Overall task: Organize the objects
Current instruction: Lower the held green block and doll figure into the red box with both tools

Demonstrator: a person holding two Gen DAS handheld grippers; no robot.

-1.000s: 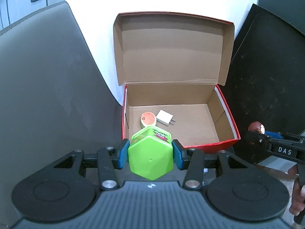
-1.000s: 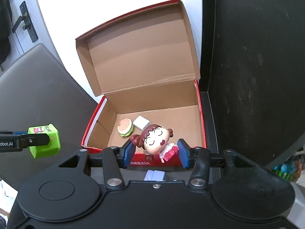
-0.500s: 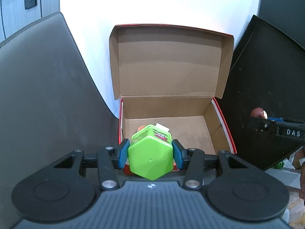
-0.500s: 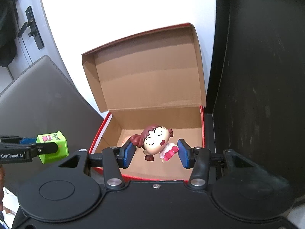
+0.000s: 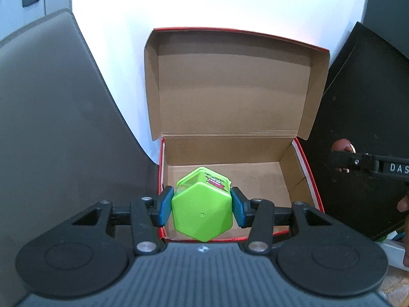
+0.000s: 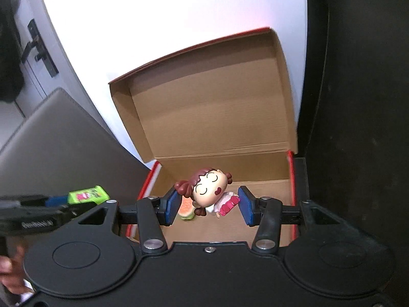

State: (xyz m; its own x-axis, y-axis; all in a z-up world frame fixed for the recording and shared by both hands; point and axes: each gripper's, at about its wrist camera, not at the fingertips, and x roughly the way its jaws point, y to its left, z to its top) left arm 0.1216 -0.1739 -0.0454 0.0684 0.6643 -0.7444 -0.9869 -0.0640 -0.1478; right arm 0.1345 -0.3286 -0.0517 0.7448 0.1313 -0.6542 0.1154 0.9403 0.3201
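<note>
A red cardboard box (image 5: 304, 168) with its lid raised stands against the white wall. My left gripper (image 5: 202, 206) is shut on a green hexagonal container (image 5: 202, 215), held over the box's front left part. In the right wrist view, my right gripper (image 6: 208, 206) is shut on a cartoon girl figurine (image 6: 208, 190) above the box (image 6: 288, 158). A toy burger (image 6: 186, 211) lies on the box floor, partly hidden by the left pad. The green container (image 6: 87, 195) shows at the left there; the figurine's head (image 5: 342, 146) shows at the right in the left wrist view.
A grey chair back (image 5: 51, 128) rises to the left of the box. A black panel (image 5: 363, 117) stands on its right. A door with a handle (image 6: 38, 48) is at the far left. A person's hand (image 6: 12, 273) holds the left tool.
Both grippers have moved forward toward and over the box with their objects still held. The white charger and most of the burger in the box are now hidden.
</note>
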